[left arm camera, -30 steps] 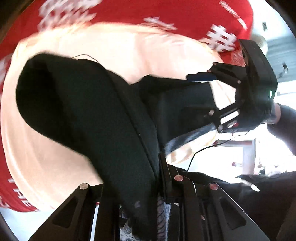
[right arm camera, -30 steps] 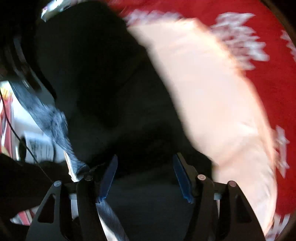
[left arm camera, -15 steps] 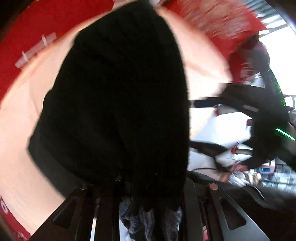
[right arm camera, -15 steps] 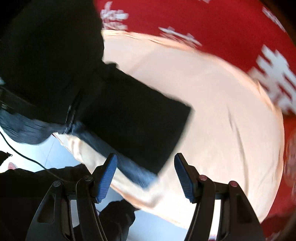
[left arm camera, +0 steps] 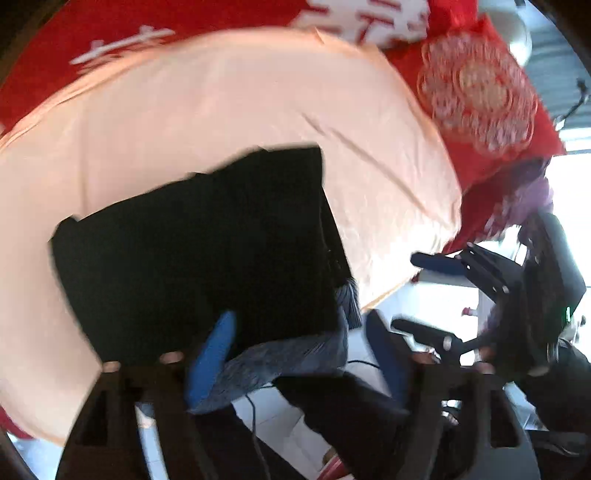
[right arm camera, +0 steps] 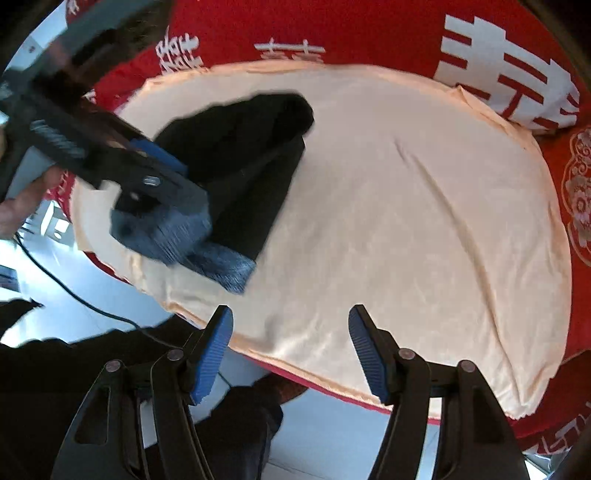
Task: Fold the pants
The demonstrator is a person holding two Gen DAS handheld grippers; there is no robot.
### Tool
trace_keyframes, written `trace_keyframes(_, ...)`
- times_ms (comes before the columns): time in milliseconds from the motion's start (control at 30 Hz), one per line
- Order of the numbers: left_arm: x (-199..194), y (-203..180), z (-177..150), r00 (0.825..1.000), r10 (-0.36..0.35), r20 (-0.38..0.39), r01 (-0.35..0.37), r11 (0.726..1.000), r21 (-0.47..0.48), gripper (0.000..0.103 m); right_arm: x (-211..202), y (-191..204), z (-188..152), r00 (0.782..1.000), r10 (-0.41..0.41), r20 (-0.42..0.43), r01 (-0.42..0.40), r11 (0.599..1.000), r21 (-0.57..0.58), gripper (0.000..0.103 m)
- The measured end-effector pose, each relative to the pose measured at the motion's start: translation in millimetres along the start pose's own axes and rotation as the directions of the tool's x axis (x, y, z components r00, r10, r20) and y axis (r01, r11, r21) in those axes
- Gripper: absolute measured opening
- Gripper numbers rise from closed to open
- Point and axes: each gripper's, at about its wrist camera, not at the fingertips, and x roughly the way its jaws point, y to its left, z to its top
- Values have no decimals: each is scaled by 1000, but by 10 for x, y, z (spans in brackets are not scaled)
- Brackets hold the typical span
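left gripper (left arm camera: 299, 354): jaws apart, over pants' near edge, holding nothing
right gripper (right arm camera: 291, 350): spread, empty, off to the side
pants (right arm camera: 251, 177): folded bundle on peach cloth (right arm camera: 424, 206)
risk: top layer springs open; gray lining edge overhangs near rim

A peach cloth (right arm camera: 406, 206) covers a red tablecloth (right arm camera: 369, 33) with white characters; beyond its near edge, seemingly a pale floor (right arm camera: 332, 435).

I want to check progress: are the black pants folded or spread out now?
Folded: the black pants lie as a compact layered bundle on the peach cloth.
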Motion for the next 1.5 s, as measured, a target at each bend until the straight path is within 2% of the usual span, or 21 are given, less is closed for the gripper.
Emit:
trace_keyframes(100,-85,128,-110,996,39,82,-36,999,-37,89,-70,-111,156,994,87,64,-91,994,53,74)
trace_keyframes(233,188,406,-194,997,29,65,-21,992,-128,89,-109,-276,435,978,121,173,-150,975,165,79)
trace_keyframes(300,324,579,-189,997,68,33,-62,987,-148,89,45,-285,626,973,91,214,-130,976,177,79)
trace_keyframes(367,234,699,-270,997,65,50,-56,986,-157,89,313,-256,797,982,64,180,-95,980,173,78)
trace_keyframes(433,91,776,-349,994,56,94,-40,986,-162,89,644,-192,1016,986,131,102,-148,972,184,26)
trace_keyframes(500,52,889,-381,991,59,118,-38,984,-172,89,757,-1,1203,988,139,73,-148,977,150,17)
trace_keyframes(600,257,1031,-319,995,77,61,-64,977,-202,89,754,270,1333,978,182,99,-190,979,74,14)
trace_keyframes(667,389,1013,-266,996,73,58,-61,981,-186,89,1032,377,1308,997,83,5,-84,996,35,14)
trace_keyframes(767,418,882,-237,996,53,66,-45,992,-121,89,1074,262,1281,995,96,8,-96,988,123,14)
trace_keyframes(900,404,728,-183,995,0,97,9,996,-87,89,861,293,1279,996,81,38,-85,990,115,11)
trace_keyframes(1000,623,726,-165,999,23,45,-19,997,-78,89,711,274,1266,995,56,79,-66,988,137,10)
trace_keyframes(1067,511,686,-173,997,29,69,-25,998,-56,89,908,186,1197,999,42,24,-46,982,184,10)
trace_keyframes(1133,284,701,-224,990,18,143,-9,998,-57,89,972,113,1172,998,52,25,-56,973,223,14)
trace_keyframes(1200,128,826,-297,979,72,189,-57,995,-84,89,928,94,1213,996,71,44,-80,963,257,23)
trace_keyframes(1233,108,915,-329,978,99,186,-80,991,-104,89,885,82,1227,994,94,51,-105,955,277,48)
trace_keyframes(1300,182,1129,-377,980,131,149,-108,982,-154,89,869,100,1241,996,81,47,-91,956,277,78)
trace_keyframes(1333,254,1194,-362,983,137,126,-113,978,-176,89,857,146,1244,995,75,72,-91,965,244,78)
trace_keyframes(1367,345,1269,-383,986,133,99,-112,974,-196,89,875,186,1250,993,85,82,-101,972,214,76)
trace_keyframes(1433,456,1247,-394,987,135,87,-115,971,-210,89,1000,292,1284,991,118,56,-125,981,150,34)
trace_keyframes(1467,462,1194,-396,986,139,92,-118,972,-204,89,1048,317,1294,993,116,36,-120,984,135,33)
trace_keyframes(1500,437,1125,-399,988,115,107,-92,976,-195,89,1038,291,1311,988,152,33,-155,977,148,21)
